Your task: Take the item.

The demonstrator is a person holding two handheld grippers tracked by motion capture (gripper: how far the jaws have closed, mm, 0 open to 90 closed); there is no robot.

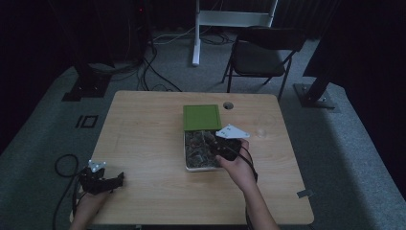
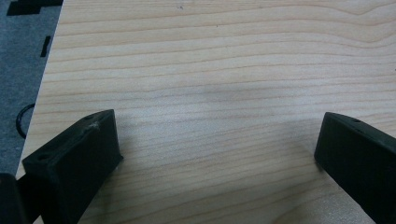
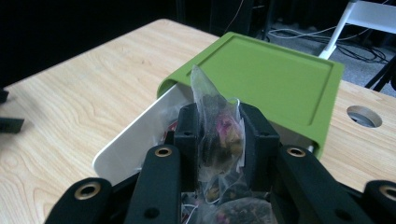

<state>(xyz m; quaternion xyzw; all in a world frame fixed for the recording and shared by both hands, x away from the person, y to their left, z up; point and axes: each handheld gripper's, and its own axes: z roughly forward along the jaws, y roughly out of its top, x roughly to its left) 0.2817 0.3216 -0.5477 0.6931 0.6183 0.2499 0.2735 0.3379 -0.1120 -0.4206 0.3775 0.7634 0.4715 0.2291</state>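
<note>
The right gripper (image 3: pixel 219 135) is clamped on a tea bag (image 3: pixel 215 126) above the white box (image 3: pixel 135 135) with its green lid (image 3: pixel 275 74), while the left gripper (image 2: pixel 217 149) rests jaws apart near the table's (image 1: pixel 143 134) front-left corner.

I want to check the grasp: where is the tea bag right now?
The tea bag is pinched between the right gripper fingers, just above the open white box, in front of its green lid.
</note>
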